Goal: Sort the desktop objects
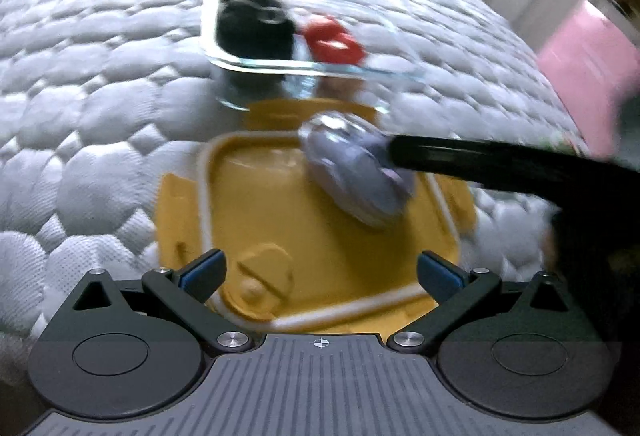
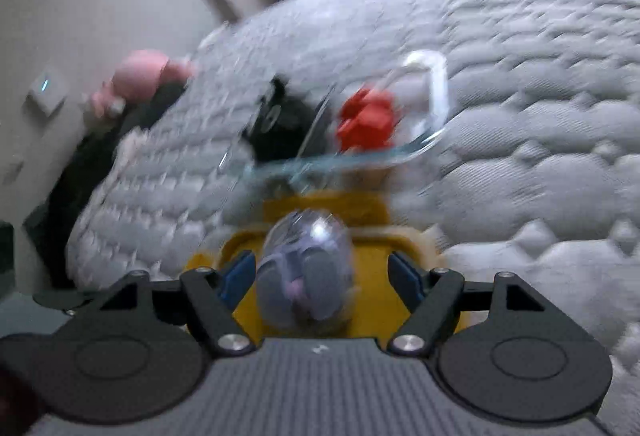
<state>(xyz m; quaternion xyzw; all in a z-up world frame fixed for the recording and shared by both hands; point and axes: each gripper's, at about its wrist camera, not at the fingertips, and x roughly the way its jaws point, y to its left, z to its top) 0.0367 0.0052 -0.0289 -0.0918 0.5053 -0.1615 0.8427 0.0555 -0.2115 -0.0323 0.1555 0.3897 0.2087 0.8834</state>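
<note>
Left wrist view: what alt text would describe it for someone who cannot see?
A yellow lid lies on a quilted white mattress, with a clear capsule above it. Beyond sits a glass dish holding black and red items.

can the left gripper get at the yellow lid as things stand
Probably yes. The left gripper is open right over the yellow lid, its near edge between the fingers. The clear capsule between the right gripper's fingers sits over the lid's far right part, away from that edge.

A home bedroom: a bare quilted mattress (image 1: 120,83) fills both views, a wall switch (image 2: 45,91) beside it.
</note>
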